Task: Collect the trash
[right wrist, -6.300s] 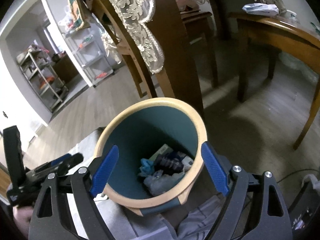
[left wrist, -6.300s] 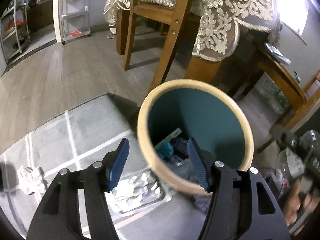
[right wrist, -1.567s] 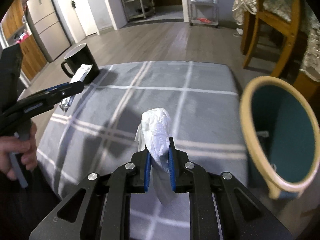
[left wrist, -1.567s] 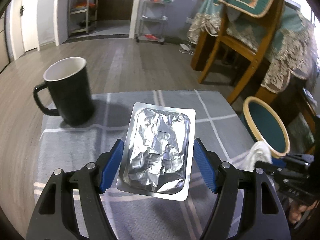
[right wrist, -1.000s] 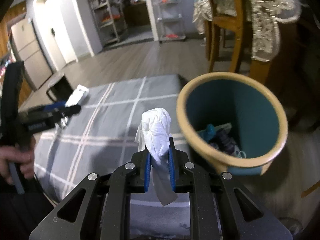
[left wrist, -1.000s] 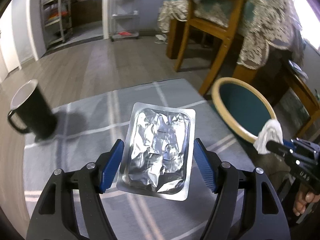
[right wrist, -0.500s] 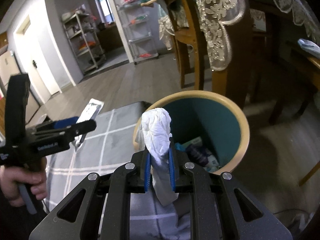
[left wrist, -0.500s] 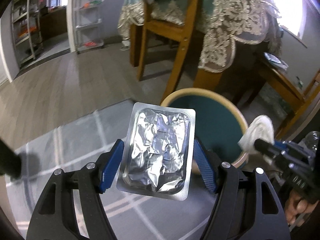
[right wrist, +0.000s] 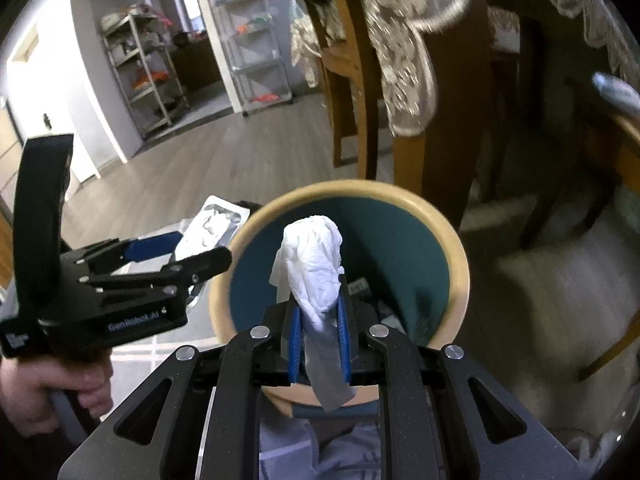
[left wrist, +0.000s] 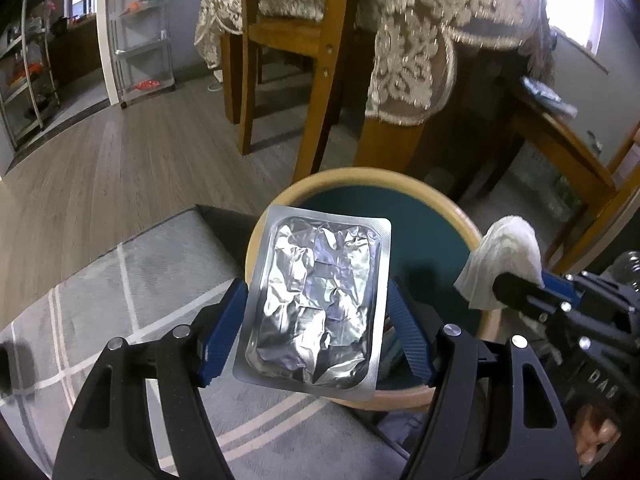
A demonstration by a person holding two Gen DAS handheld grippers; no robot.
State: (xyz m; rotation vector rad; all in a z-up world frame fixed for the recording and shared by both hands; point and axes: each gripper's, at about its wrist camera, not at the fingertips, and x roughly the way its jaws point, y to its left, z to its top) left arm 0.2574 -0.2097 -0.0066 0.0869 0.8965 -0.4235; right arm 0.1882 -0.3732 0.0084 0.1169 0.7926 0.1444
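Grey checked bench (left wrist: 120, 320) beside dining chairs; left hand-held gripper (left wrist: 316, 332) clamped on foil blister pack (left wrist: 316, 300), right hand-held gripper (right wrist: 319, 336) clamped on crumpled tissue (right wrist: 314, 256), both now moved over teal bin (right wrist: 456, 256), ready to drop.

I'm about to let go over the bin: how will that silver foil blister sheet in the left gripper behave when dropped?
The foil blister sheet looks thin and flat, so probably light and apt to flutter. Its crinkled foil suggests it bends easily. Held over the bin, it should likely land inside.
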